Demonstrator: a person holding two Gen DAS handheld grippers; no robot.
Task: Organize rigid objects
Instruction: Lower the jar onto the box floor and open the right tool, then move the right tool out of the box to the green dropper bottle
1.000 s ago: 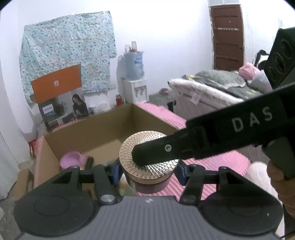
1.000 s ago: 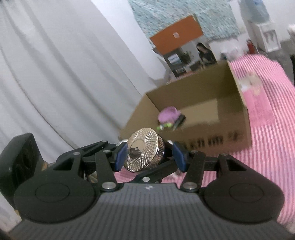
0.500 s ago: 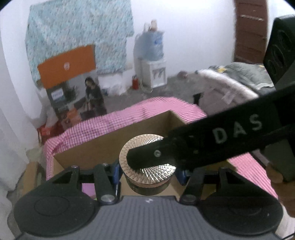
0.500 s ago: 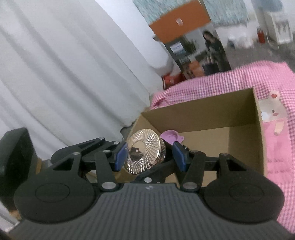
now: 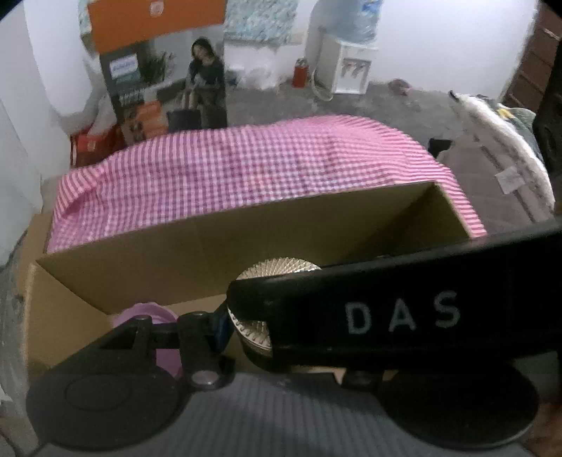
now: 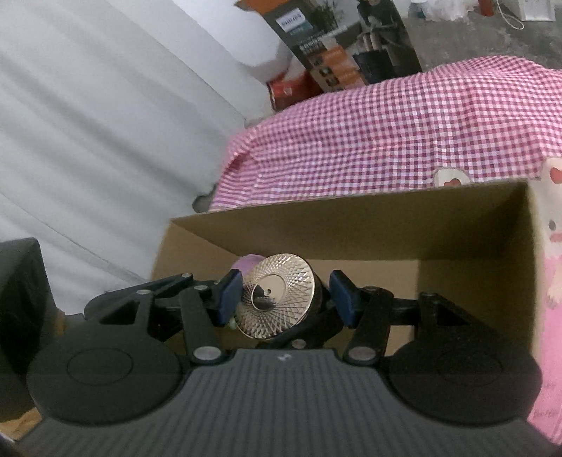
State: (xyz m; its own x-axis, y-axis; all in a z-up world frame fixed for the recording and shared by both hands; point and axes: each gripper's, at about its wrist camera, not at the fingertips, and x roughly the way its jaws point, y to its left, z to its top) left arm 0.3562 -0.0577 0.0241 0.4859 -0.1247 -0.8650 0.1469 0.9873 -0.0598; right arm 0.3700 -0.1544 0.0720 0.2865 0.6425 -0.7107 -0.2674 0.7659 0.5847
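Both hand-held grippers, left [image 5: 281, 327] and right [image 6: 286, 298], are clamped half-open on the round gold-lidded jar [image 6: 275, 297], hanging over the open brown cardboard box [image 6: 351, 232] on pink gingham cloth [image 6: 386, 133].

A pink-and-white checked cloth [image 5: 260, 168] drapes over a raised surface, with a pale cartoon patch [image 6: 451, 177] on it in the right wrist view. On the grey floor [image 5: 393, 102] beyond stand a tall printed carton [image 5: 168, 95] with an orange top, a white water dispenser [image 5: 347, 70] carrying a blue bottle and a small red canister [image 5: 299, 74] just beside it. White curtain folds [image 6: 105, 140] hang at the left, and a patterned fabric [image 5: 260, 17] hangs on the far wall.
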